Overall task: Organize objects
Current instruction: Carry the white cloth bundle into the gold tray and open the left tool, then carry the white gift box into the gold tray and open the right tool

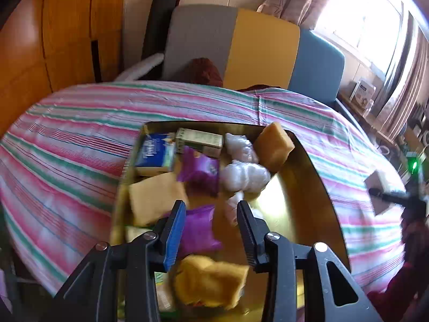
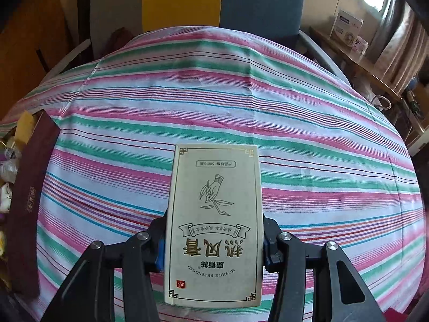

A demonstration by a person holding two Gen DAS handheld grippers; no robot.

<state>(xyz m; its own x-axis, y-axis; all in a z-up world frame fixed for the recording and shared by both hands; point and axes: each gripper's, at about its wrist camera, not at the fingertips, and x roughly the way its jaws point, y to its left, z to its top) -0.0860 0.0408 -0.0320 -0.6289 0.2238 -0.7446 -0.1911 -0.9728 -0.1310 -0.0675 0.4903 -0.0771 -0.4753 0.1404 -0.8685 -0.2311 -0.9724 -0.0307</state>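
Closest to us in the left wrist view is a crumpled yellow-orange sponge [image 1: 211, 281], sitting low between the two arms of the left gripper [image 1: 211, 214]. We've got that gripper's jaws parted a moderate way with nothing pinched between them; a purple packet [image 1: 199, 230] just shows in the gap below. Everything here sits in the gold-lined box [image 1: 308, 187], our landmark: a second purple packet [image 1: 199, 170] near its middle, a flat yellow sponge [image 1: 155, 196] left of that, a blue packet [image 1: 155, 154] and a green carton [image 1: 199, 139] toward the far wall, white wrapped bundles [image 1: 245, 173] right of centre, and a thick sponge block [image 1: 273, 146] leaning on the far right corner. The picture is a bit smeared, so small details are a guess.

Over in the right wrist view, the right gripper [image 2: 214, 244] is clamped on a cream carton [image 2: 214, 225] with a hand-and-leaf drawing, held by its two long sides over the striped cloth [image 2: 295, 123]. The box is way off at the left edge, only its dark red outer wall [image 2: 29, 201] showing, so the carton is well apart from it.

What could go wrong, in our view: the box is already crowded, so dropping the carton in could land it on the bundles and leave it tilted. Also, both grippers heading to the box at once could bump each other. And that leaning sponge block looks ready to tip out if nudged.
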